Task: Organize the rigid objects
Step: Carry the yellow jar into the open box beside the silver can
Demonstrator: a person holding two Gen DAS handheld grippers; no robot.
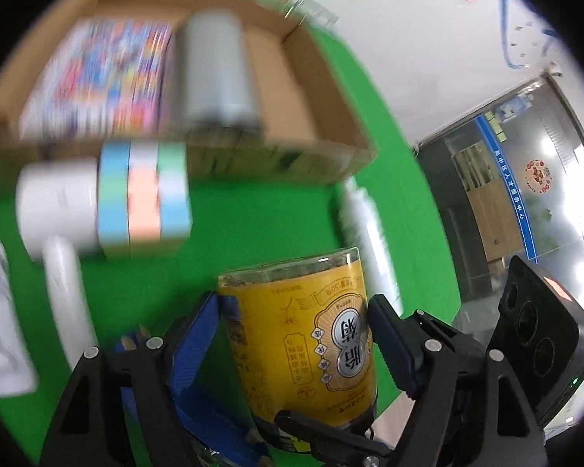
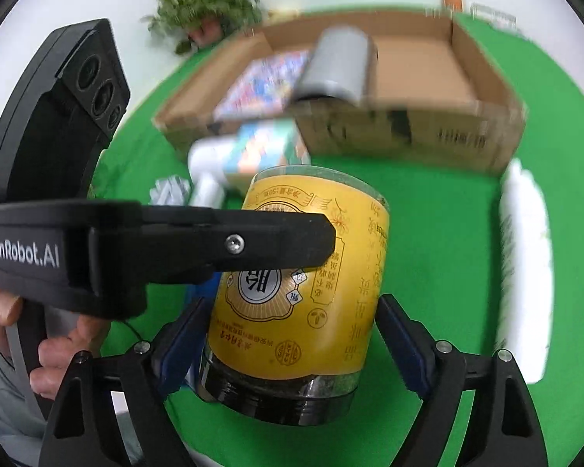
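Observation:
A glass jar with a yellow label and a dark lid hangs tilted over the green table, lid end towards both cameras. My left gripper is shut on it, a blue pad against each side. My right gripper is shut on it too: the left pad meets it near the lid, the right pad at its tip. One black left finger crosses in front of the jar in the right wrist view. An open cardboard box beyond holds a grey cylinder and a colourful flat pack.
In front of the box lie a pastel-striped box and a white roll. White packets lie at the left and right. A potted plant stands behind. A person's hand holds the left gripper's handle.

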